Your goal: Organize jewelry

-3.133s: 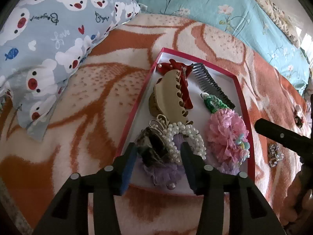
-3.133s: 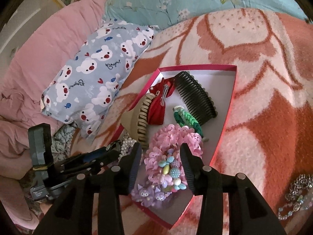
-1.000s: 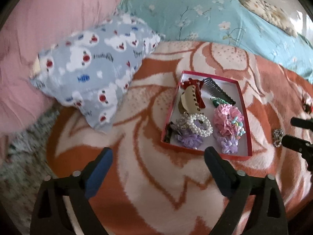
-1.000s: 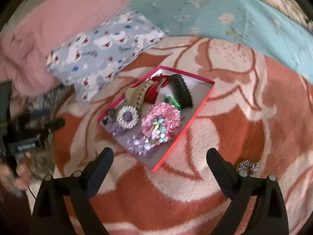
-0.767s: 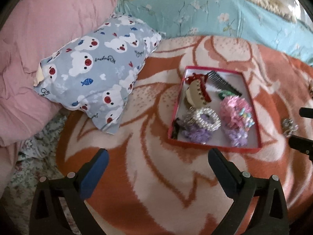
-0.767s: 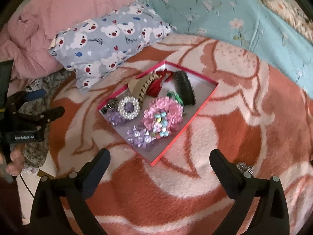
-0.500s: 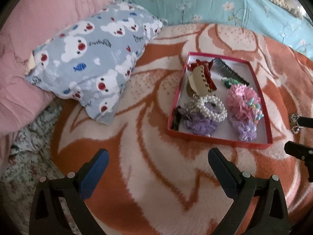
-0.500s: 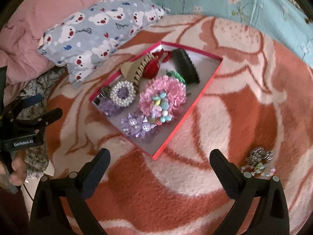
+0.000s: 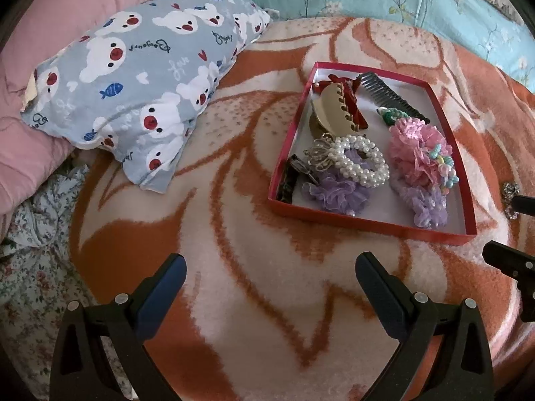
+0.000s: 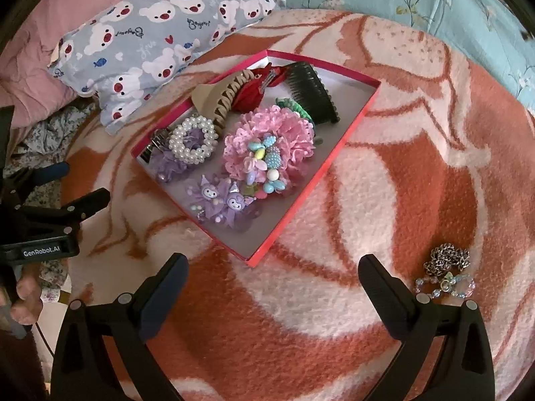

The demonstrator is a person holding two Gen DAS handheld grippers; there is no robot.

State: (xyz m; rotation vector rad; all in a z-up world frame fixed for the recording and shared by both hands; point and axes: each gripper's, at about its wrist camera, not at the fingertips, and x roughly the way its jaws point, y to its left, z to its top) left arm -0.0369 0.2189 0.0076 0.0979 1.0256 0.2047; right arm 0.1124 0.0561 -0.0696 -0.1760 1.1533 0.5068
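Jaws on your left gripper (image 9: 269, 275) and right gripper (image 10: 272, 275) gape empty. Your red box (image 10: 337, 148) already holds the hair pieces; near right, the chain (image 10: 446, 260) and bead bracelet (image 10: 446, 285) remain outside.

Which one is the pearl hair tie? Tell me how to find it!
Find the red box on the orange and white blanket. Look at its end nearest the bear pillow. The pearl hair tie is the ring of white beads with purple fabric in its middle, beside the tan claw clip.
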